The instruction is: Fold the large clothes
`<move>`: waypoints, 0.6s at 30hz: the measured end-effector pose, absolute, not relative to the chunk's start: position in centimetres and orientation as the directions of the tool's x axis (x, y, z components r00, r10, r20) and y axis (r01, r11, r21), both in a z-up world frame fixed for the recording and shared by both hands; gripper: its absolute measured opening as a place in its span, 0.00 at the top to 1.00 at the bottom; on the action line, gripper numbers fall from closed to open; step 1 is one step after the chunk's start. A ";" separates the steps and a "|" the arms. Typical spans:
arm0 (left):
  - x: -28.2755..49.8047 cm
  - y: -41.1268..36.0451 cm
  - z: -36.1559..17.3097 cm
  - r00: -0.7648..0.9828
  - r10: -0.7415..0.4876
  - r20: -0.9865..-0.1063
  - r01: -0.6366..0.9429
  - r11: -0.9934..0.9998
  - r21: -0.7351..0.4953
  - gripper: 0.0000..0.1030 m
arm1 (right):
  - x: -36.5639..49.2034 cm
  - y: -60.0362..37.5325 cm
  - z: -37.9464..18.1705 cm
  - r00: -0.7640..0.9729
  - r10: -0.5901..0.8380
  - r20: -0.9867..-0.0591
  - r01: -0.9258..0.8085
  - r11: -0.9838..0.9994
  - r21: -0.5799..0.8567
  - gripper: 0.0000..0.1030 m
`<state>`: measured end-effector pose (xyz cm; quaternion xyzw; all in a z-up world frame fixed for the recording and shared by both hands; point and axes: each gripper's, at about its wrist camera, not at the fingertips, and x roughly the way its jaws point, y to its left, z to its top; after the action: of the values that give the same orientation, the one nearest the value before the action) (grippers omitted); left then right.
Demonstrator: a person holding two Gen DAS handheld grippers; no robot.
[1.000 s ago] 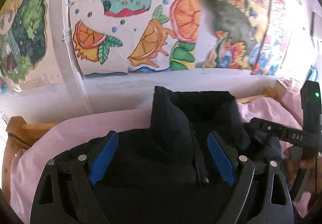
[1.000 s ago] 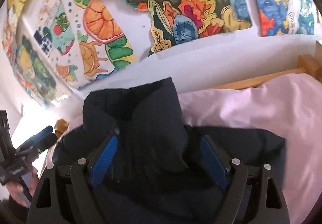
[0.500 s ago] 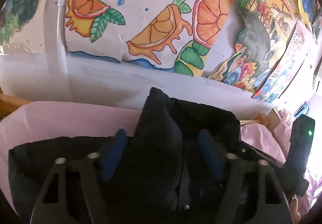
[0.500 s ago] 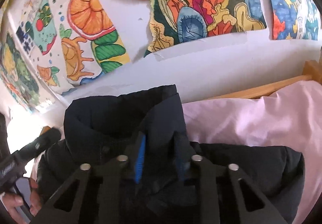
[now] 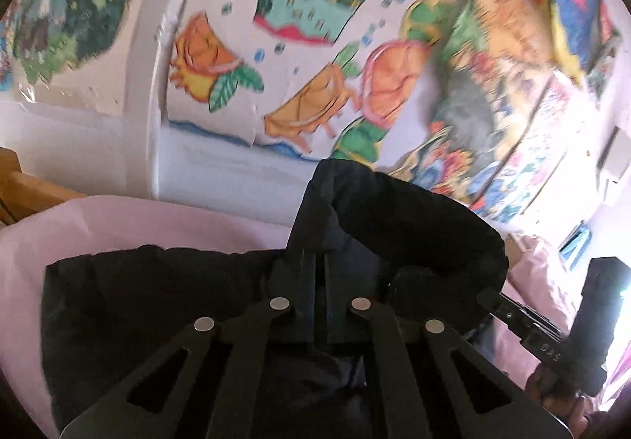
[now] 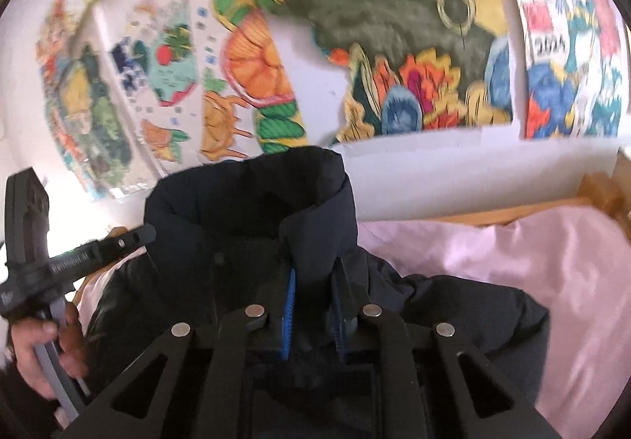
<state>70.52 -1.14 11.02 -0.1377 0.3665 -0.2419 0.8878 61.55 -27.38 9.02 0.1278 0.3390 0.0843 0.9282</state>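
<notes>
Painted wall [image 5: 221,56] with fruit and animal murals fills the background in both wrist views; below it, a bed with a pink sheet [image 6: 532,261] and a wooden frame [image 6: 512,214] along the far edge.

Dark padded jacket [image 5: 157,301] lies on the pink sheet, collar end toward the wall, body spread toward the cameras. Collar [image 6: 252,194] stands up, open at the front.

Left hand-held gripper [image 5: 320,281]: jaws shut, pinching one front edge of the collar. Right hand-held gripper [image 6: 313,281]: jaws closing, blue pads pressing on the other front edge. Each tool also shows at the margin of the opposite view, held in the person's hand [image 6: 43,352].

Risks, judged from this state:
- Both grips sit on the thick, slippery collar edge only. If the jacket is lifted by these two points, the weight of the body may pull the fabric out of the pads, more likely on the right, where the closing is not finished.
- Grips are close together; the shoulders and sleeves would hang or bunch, giving a crooked fold line.
- Jacket could drag the sheet and wrinkle it.
- The two tools are near each other and may collide.
</notes>
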 end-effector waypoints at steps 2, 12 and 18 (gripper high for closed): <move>68.6 -0.4 12.3 0.627 -0.538 -0.564 0.350 0.841 -0.413 0.99 | 59.9 -27.4 10.0 0.772 0.249 -0.585 -0.094 0.955 0.282 0.86; 58.2 2.0 15.8 0.678 -0.570 -0.464 0.430 0.820 -0.378 0.99 | 51.0 -25.9 13.1 0.833 0.257 -0.490 -0.212 0.966 0.146 0.87; 52.6 3.3 15.7 0.687 -0.579 -0.438 0.468 0.814 -0.343 0.99 | 45.7 -25.0 12.4 0.854 0.260 -0.451 -0.258 0.964 0.067 0.87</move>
<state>52.64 3.27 15.69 -0.1022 0.2723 -0.2869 0.9127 45.71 -25.02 12.41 0.0023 0.2344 0.1345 0.9628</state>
